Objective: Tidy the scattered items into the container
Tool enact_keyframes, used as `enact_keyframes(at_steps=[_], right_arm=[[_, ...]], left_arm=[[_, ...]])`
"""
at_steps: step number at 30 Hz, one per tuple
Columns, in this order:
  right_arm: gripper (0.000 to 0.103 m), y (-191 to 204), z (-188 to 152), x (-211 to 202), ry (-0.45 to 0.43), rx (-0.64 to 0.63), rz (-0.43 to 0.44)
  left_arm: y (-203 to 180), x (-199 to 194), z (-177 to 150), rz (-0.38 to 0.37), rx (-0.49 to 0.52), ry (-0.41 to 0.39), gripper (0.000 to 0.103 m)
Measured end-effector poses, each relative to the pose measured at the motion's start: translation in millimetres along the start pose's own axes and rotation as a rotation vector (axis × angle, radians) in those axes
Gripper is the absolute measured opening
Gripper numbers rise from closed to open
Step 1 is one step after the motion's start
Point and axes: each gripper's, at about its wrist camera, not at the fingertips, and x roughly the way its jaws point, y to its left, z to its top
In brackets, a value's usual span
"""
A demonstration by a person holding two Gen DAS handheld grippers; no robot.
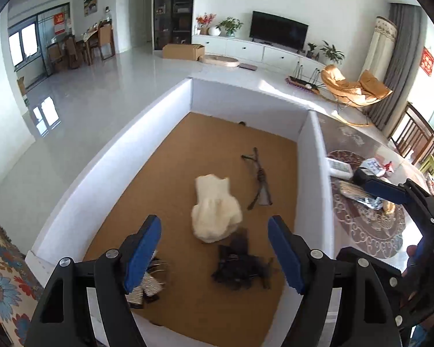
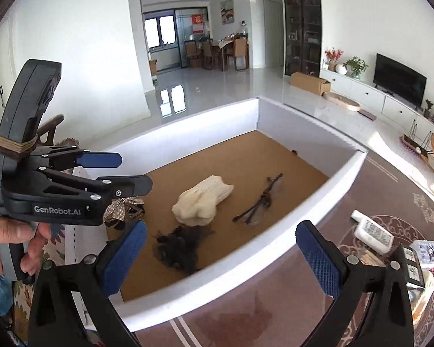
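Glasses (image 1: 259,182) lie lengthwise toward container (image 1: 107,156) far wall.

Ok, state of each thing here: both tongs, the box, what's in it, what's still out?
Left tongs: open, empty, over the box.
Right tongs: open wide, empty.
White box: open-topped.
Cream sock: lying inside.
Black mesh piece: crumpled, inside.
Glasses: folded, inside.
Sparkly bow: inside, near corner.
White bottle: on its side, outside on table.

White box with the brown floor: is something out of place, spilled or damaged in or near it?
Nothing looks spilled or damaged. Outside the white box, a white printed bottle and small packets lie untidied on the patterned brown table mat. Cream knitted cloth and thin-framed eyeglasses lie inside.
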Motion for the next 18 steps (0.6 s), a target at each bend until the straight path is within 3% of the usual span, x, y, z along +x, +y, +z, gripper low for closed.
enact_keyframes(at_steps=[1, 4, 6, 9, 11, 13, 18], right_arm=[[0.103, -15.3, -9.5, -15.5, -0.024, 0.027, -0.032], [0.103, -65.5, -52.2, -59.1, -0.070, 0.117, -0.149], [0.103, -101.3, -88.9, -83.3, -0.052, 0.186, -0.254], [0.103, -152.7, -148.5, -106.0, 0.036, 0.263, -0.446], [0.103, -181.1, -181.5, -120.7, 0.087, 0.327, -0.531], [0.103, -201.3, -205.5, -132.1, 0.109, 0.389, -0.567], [0.102, -211.8, -234.7, -148.2, 0.116, 0.450, -0.605]], left_arm=[[-22.5, -6.5, 1.4, -0.040, 0.023, -0.022, 0.078], [-95.4, -17.4, -5.5, -0.171, 0.079, -0.064, 0.102], [-146.9, -7.9, -20.1, -0.284, 0.105, -0.045, 0.103], [-215.7, 33.5, -49.9, -0.403, 0.136, 0.060, 0.103], [-250.2, 65.7, -69.1, -0.440, 0.153, 0.122, 0.103], [-276.1, 89.3, -82.8, -0.426, 0.182, 0.153, 0.103], [-307.9, 121.3, -93.9, -0.442, 0.227, 0.151, 0.103]])
